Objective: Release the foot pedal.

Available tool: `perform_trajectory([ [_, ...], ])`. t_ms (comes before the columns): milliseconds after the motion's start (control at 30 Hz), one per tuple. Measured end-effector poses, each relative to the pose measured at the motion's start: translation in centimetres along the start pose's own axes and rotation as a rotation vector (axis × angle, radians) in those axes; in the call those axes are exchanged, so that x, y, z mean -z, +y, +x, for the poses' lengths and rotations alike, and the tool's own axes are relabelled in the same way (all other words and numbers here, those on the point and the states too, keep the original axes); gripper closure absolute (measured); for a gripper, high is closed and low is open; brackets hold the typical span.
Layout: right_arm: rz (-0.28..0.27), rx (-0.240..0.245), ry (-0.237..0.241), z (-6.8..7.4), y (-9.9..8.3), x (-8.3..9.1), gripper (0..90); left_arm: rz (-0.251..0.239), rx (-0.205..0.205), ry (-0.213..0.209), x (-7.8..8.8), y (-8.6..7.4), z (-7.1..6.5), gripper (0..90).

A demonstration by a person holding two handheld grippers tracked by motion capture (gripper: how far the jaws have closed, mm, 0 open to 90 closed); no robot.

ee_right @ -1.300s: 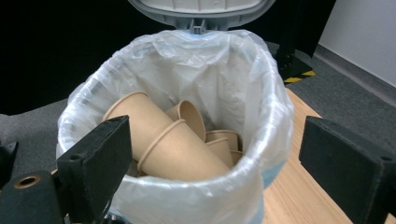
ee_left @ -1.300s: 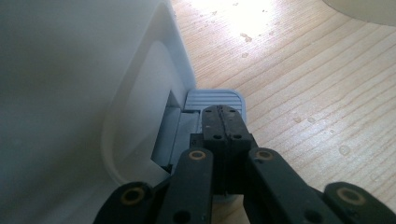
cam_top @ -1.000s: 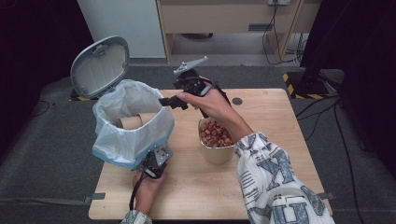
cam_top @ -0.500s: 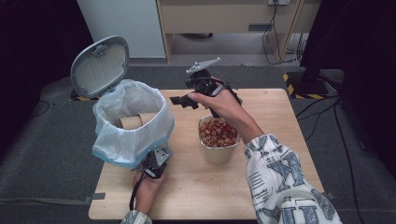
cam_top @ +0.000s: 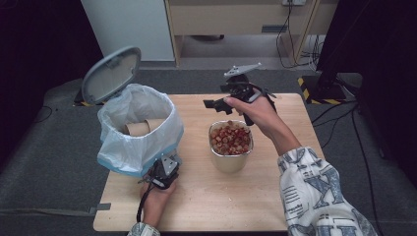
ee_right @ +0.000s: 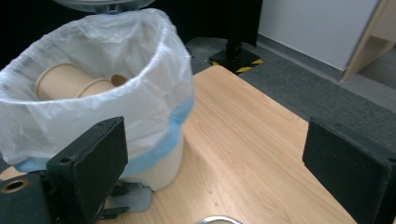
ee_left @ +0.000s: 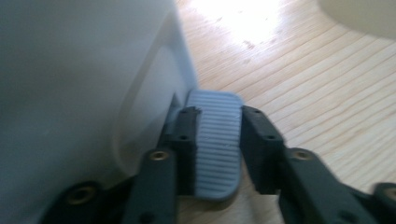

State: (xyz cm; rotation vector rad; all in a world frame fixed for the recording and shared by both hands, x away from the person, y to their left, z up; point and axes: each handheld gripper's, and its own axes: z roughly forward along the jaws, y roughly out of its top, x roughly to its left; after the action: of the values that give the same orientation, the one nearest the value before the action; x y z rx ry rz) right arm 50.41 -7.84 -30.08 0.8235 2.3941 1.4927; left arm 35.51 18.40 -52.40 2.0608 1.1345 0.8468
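Observation:
A white pedal bin [cam_top: 129, 162] lined with a clear bag [cam_top: 140, 105] stands at the table's left, its grey lid [cam_top: 110, 73] raised. Cardboard tubes [cam_top: 142, 127] lie inside. My left gripper [cam_top: 164, 169] is low at the bin's foot. Its jaws have just been opening, but both still lie against the sides of the grey ribbed pedal [ee_left: 218, 154] between them. My right gripper [cam_top: 212, 105] hovers behind a metal cup [cam_top: 231, 160] of reddish-brown pieces [cam_top: 230, 138], pointing toward the bin [ee_right: 154, 168]. Its jaws have just been opening and stand wide with nothing between them.
The wooden table [cam_top: 236, 201] has bare room at the front and right. Grey carpet surrounds it. A white cabinet and a wooden shelf stand behind, and cables [cam_top: 295, 44] run along the floor at the back right.
My right gripper has moved to the right, away from the bin's mouth to behind the cup. The left hand and the lid have kept still.

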Motion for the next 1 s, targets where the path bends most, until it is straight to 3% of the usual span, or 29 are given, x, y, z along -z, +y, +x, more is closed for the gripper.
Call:
perform_trajectory([
  [367, -0.004, -0.034, -0.089, -2.6, -2.0, 3.5, 6.4, -0.035, 0.021, -0.03, 0.8, 0.5, -0.5, 52.0],
  [600, -0.006, -0.058, -0.14, -3.9, -3.1, 4.6, 6.0, -0.038, 0.037, -0.052, 0.8, 0.6, -0.5, 47.3],
  [667, -0.01, -0.073, -0.175, -4.4, -3.4, 4.9, 6.1, -0.04, 0.039, -0.055, 0.8, 0.6, -0.5, 44.8],
  [1000, -0.015, -0.095, -0.22, -5.1, -4.1, 5.7, 5.9, -0.035, 0.034, -0.074, 0.8, 0.7, -0.7, 40.3],
])
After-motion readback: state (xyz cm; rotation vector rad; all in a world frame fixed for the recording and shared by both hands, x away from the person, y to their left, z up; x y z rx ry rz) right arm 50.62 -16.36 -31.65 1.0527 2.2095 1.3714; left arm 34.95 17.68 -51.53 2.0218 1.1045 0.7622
